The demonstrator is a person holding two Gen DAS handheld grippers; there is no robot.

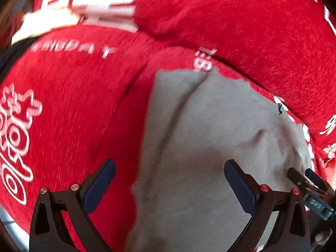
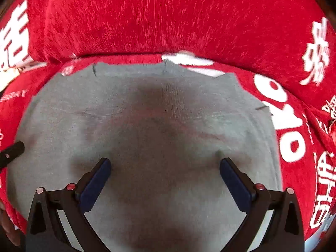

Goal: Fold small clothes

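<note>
Left gripper point(image 1: 170, 180) spread wide, empty, hovering low over left edge of grey knit garment point(image 1: 210, 147); right gripper point(image 2: 164, 176) likewise agape above garment centre; red printed cloth point(image 2: 168, 16) underneath, filling frame.

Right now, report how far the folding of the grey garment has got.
Done: the grey garment lies spread fairly flat on the red printed cloth, one crease near its left edge. In hand: nothing; the left gripper and right gripper are both open above it. Left: every fold, as far as these views show.
</note>
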